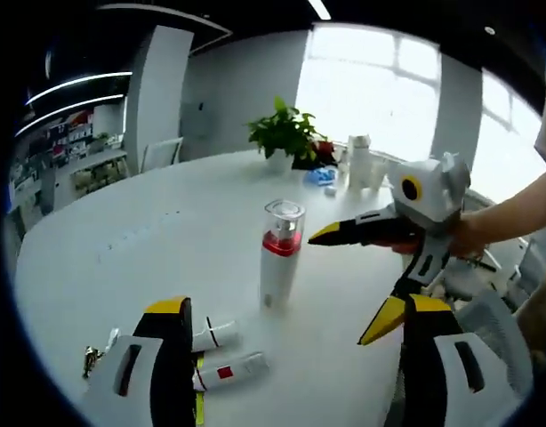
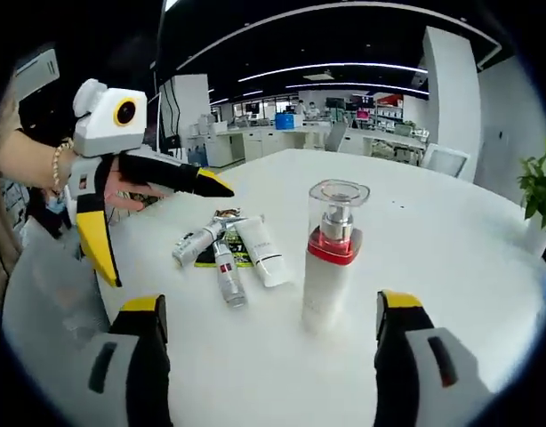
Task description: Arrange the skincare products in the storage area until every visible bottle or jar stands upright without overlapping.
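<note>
Your left gripper (image 1: 291, 311) and right gripper (image 2: 268, 307) both stand with jaws spread wide and empty — the pump bottle (image 2: 331, 253) stands upright in the table's (image 2: 451, 231) middle, free of both, while small tubes (image 2: 242, 253) lie flat together beside it.

A white round counter (image 2: 451, 231) carries 1 upright pump bottle (image 2: 331, 256) with a clear cap and red collar. Beside it, tubes (image 2: 239, 253) lie flat together. A potted plant (image 1: 286, 135) stands near the far edge.
</note>
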`<state>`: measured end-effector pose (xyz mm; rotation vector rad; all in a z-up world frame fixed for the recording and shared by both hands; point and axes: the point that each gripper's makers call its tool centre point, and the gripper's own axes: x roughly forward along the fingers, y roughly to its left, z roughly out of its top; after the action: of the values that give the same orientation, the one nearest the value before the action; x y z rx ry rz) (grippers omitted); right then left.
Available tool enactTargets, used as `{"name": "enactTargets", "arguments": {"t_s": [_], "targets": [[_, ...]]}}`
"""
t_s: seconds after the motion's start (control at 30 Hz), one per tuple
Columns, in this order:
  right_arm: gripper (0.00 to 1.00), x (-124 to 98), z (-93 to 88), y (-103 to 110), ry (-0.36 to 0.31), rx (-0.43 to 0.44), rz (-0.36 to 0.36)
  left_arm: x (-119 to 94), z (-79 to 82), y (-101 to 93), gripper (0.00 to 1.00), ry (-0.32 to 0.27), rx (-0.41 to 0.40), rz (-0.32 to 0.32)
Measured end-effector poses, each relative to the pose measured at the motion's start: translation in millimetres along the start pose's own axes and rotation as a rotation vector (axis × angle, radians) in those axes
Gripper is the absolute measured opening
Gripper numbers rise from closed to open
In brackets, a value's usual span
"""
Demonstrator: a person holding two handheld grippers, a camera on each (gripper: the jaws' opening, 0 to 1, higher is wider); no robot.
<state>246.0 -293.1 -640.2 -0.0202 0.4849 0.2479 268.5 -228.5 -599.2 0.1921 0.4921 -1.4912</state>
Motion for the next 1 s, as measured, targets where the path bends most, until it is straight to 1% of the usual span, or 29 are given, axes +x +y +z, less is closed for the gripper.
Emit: {"name": "enactTargets", "arguments": {"t_s": [0.17,0.33,0.4,0.53,0.63,0.73,0.87,1.0], "targets": [[1.0,-11,9.2,11,-0.029,0.014,-0.02,-24,-7.4,0.5,0.97,-0.015,-0.031,0.044],[1.0,-17,9.7,22,-0.041,0.036,-0.026,-48,-13.2,1.8,0.97,-0.041,-0.07,0.09],[1.0,-20,11.5,30,-0.053,0.062,-0.025,-60,-15.0,1.5,0.97,-0.057,-0.1,0.105],[1.0,-24,11.8,45,-0.056,0.067,-0.011,-84,-23.3,2.1,0.97,-0.067,-0.114,0.139],[1.0,-24,10.7,56,-0.064,0.093,0.002,-104,-31.4,6.6,0.97,-0.086,-0.156,0.188],[1.0,-23,7.1,63,-0.049,0.092,0.009,-119,-40.3,9.0,0.97,-0.092,-0.17,0.223],[1.0,-25,11.6,73,-0.06,0.103,0.021,-138,-53.0,10.4,0.97,-0.09,-0.189,0.269],[0.98,-28,13.6,80,-0.065,0.099,0.026,-160,-66.6,13.7,0.97,-0.1,-0.232,0.324]]}}
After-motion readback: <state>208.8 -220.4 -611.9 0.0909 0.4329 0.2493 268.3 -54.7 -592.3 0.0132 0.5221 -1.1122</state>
